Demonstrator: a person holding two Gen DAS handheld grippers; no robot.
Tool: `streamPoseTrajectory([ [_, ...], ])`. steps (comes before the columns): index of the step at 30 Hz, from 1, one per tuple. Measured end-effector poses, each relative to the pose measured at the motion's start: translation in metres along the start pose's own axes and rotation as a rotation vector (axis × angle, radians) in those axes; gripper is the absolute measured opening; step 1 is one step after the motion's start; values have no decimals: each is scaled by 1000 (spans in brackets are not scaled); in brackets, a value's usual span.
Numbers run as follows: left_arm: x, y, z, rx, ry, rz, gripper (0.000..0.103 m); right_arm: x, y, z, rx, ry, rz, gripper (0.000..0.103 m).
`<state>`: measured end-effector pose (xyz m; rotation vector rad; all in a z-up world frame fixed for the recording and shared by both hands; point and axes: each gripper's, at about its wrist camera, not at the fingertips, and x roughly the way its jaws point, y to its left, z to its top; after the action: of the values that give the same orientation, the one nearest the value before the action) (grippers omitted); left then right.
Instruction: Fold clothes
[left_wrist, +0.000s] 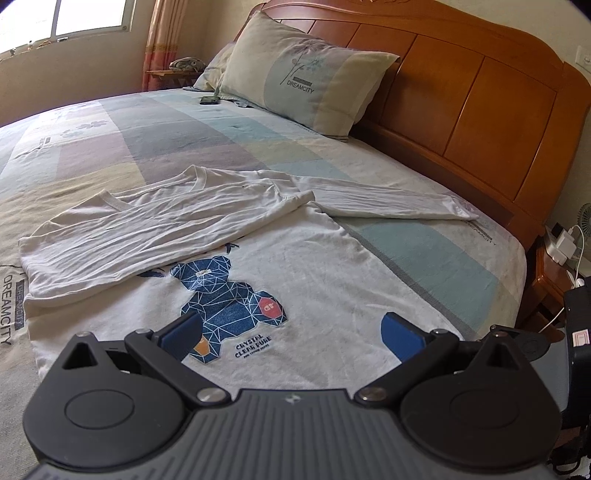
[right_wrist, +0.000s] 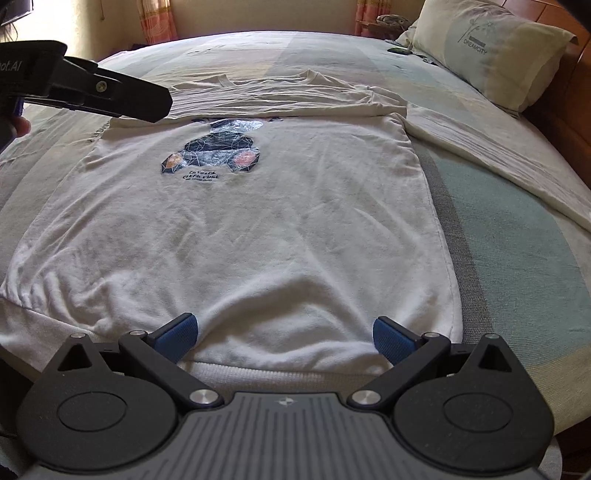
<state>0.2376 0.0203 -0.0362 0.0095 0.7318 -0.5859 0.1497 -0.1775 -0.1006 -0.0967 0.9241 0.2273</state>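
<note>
While both tools hang over the bed (left_wrist: 424, 236), neither grips anything. White long-sleeved shirt (right_wrist: 280, 229) lies front-up on the patchwork sheet, hem toward the foot of the bed, collar toward the far side. One sleeve (left_wrist: 122, 236) is folded across the chest, covering the top of the blue bear print (left_wrist: 229, 291); the other sleeve (left_wrist: 388, 203) stretches out flat toward the wooden headboard (left_wrist: 480, 99).

Left gripper (left_wrist: 291, 332): blue pads spread wide, poised above the shirt's lower front, near the print. Contact with the cloth cannot be told.

Right gripper (right_wrist: 284, 332): fingers wide apart, sitting at the hem, with the ribbed edge just below the pads. Cloth bulges up a little between them.

Pillow (left_wrist: 306, 74) leans on the headboard. Small dark object (left_wrist: 210, 100) lies on the sheet near it, too small to identify.
</note>
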Motion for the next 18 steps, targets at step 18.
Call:
streamPoseTrajectory([
  [18,20,3,0,4,26,24,102,-2,-5,14,32,-35,43,103],
])
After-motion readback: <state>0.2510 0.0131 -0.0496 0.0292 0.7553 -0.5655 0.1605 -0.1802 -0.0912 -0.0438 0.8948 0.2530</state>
